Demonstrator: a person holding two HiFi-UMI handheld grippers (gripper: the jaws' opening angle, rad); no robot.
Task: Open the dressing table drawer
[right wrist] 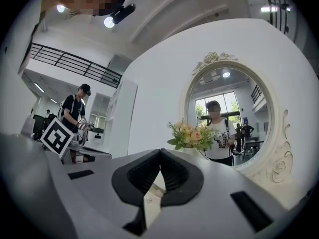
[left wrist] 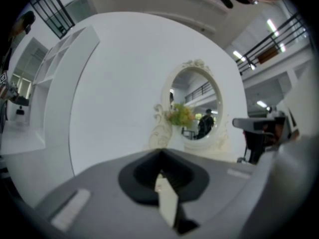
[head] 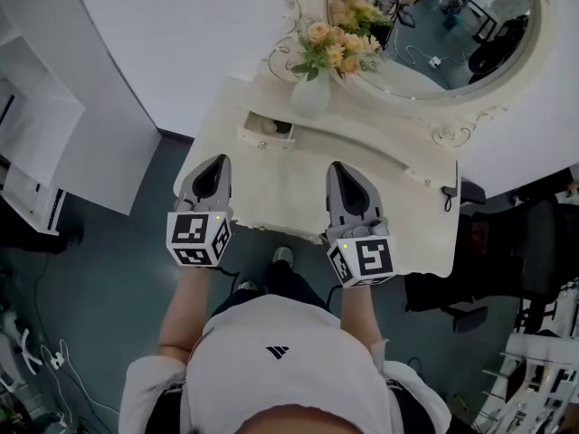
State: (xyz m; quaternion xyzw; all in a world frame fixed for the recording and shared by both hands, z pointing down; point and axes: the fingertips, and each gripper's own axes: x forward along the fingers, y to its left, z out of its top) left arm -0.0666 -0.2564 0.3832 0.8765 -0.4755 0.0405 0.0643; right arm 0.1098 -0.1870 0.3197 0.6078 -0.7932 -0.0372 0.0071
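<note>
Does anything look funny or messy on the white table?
Only the small drawer beside the flower vase: it sticks out, open, with something pale inside. The vase stands upright, and nothing is spilled on the dressing table.

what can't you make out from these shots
Head view: contents of the open drawer, too small.
Gripper views: that drawer, hidden behind the left gripper and right gripper.
Head view: dressing table front, hidden under its top.
Head view: mirror top, cut by the edge.
</note>
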